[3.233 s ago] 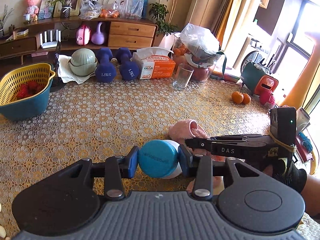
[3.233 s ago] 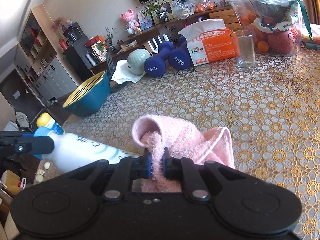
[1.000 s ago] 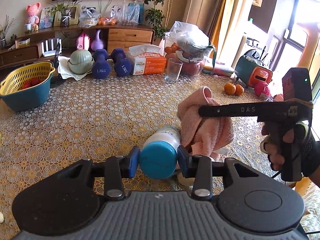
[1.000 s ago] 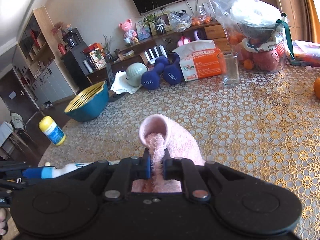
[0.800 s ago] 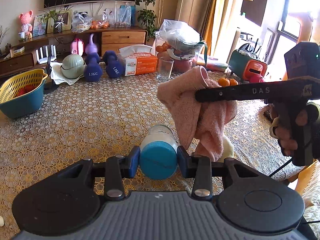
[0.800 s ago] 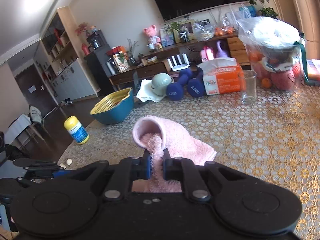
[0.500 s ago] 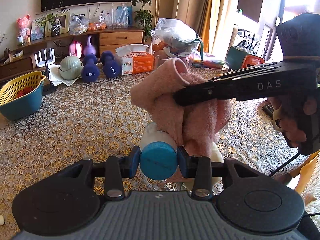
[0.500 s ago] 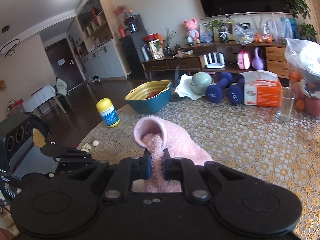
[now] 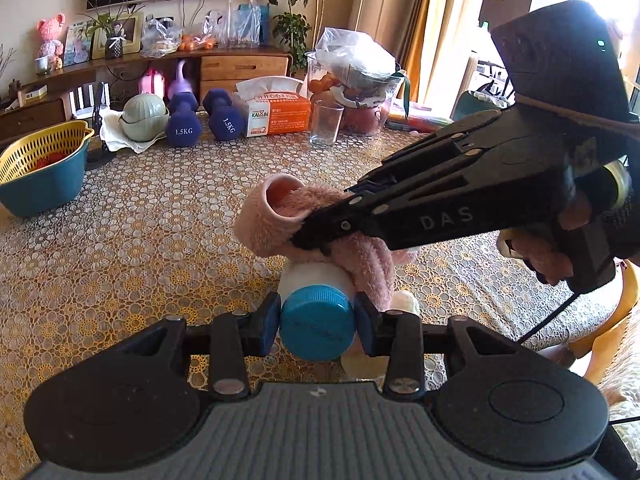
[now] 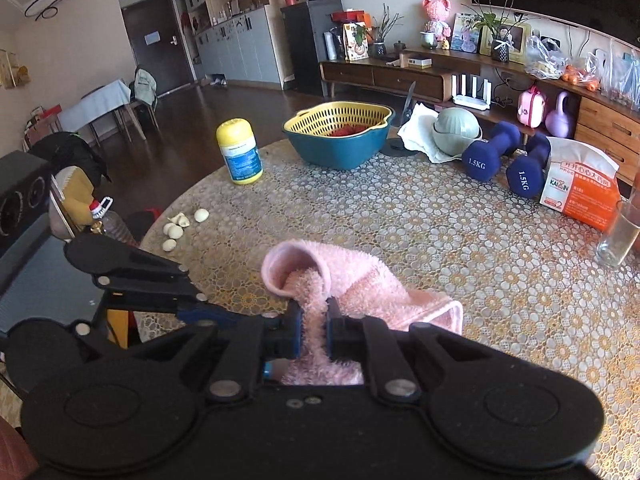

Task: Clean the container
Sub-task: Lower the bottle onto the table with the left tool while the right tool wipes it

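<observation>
1. Our left gripper is clamped on the blue cap of the white bottle, pads on either side of the cap. The bottle points away from us, tilted down toward the table, body held off the cloth-covered surface.
2. Our right gripper is pinched tight on the pink towel. In the left wrist view the towel drapes onto the bottle's shoulder, just behind the cap.
3. Handling, our judgement: the bottle looks like rigid plastic with a smooth, likely slick wall. Weight unknown; we can't see the fill level.
4. A cap grip is a small contact patch with a long lever. Side load from wiping could twist the bottle in the pads or loosen the cap.
5. The towel is soft and floppy, and only the pinched fold is controlled. Loose ends will drag.
6. We'd wipe along the bottle's axis with light pressure and keep the cap grip firm.
</observation>
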The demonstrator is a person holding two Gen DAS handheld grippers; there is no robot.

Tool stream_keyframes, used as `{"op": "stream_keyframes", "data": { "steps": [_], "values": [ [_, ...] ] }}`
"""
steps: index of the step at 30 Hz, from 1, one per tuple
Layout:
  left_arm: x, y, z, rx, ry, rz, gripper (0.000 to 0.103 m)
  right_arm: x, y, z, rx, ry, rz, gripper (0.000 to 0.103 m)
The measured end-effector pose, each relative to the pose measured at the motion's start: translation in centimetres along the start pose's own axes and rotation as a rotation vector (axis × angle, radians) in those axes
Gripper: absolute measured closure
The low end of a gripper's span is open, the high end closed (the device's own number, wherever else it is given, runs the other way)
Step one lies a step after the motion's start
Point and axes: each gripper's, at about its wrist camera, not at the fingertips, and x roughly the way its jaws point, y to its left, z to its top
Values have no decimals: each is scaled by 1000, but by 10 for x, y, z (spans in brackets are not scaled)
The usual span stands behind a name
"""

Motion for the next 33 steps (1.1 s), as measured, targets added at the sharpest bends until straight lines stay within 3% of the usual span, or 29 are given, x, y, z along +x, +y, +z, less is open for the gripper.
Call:
{"op": "stream_keyframes", "data": {
  "steps": [7,13,25,33],
  "values": [
    [4,15,-16,-66,34,-29,64,31,-25,1,-8,81,-95,93],
    [11,19,-31,-103,73,-47,64,34,-32,-6,-7,97,-128,93],
    [23,20,-43,-110,123,-44,64,35,-54,-15,101,68,-181,93],
    [23,19,-44,-105,127,-38,64,38,-70,-18,211,42,-155,93]
  ]
}}
